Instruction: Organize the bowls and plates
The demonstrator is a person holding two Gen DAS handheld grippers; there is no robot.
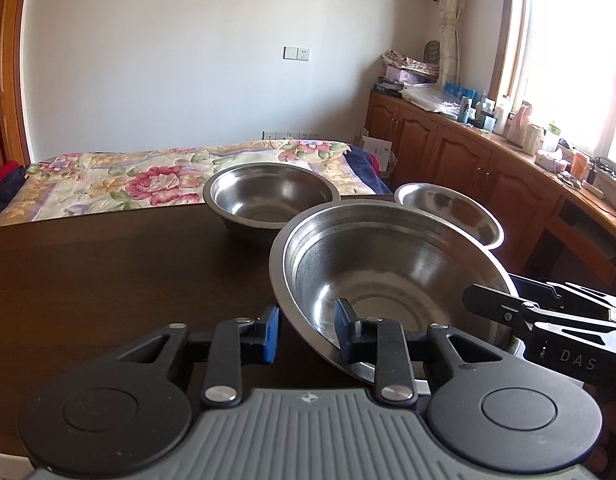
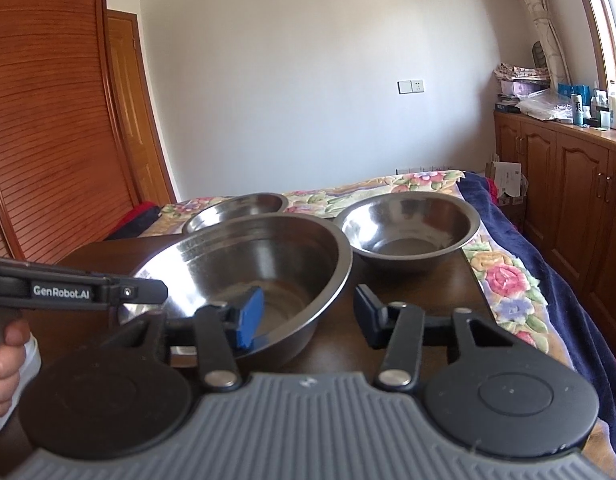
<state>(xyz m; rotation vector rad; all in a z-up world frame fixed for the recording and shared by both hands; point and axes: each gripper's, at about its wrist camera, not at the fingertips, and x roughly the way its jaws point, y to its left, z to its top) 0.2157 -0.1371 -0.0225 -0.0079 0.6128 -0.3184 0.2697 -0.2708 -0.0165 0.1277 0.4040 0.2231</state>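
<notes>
The left tool and right tool both stand open. Each reaches forward, level. A bare hand grips the left one's handle.

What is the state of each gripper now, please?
Left gripper: open, its fingers straddling the near rim of the large steel bowl, not clamped.
Right gripper: open, straddling the same bowl's rim on the other side.

Dark table bare and passable on the left side, three steel bowls crowding the right: large bowl nearest, mid bowl behind, small bowl at far right edge
</notes>
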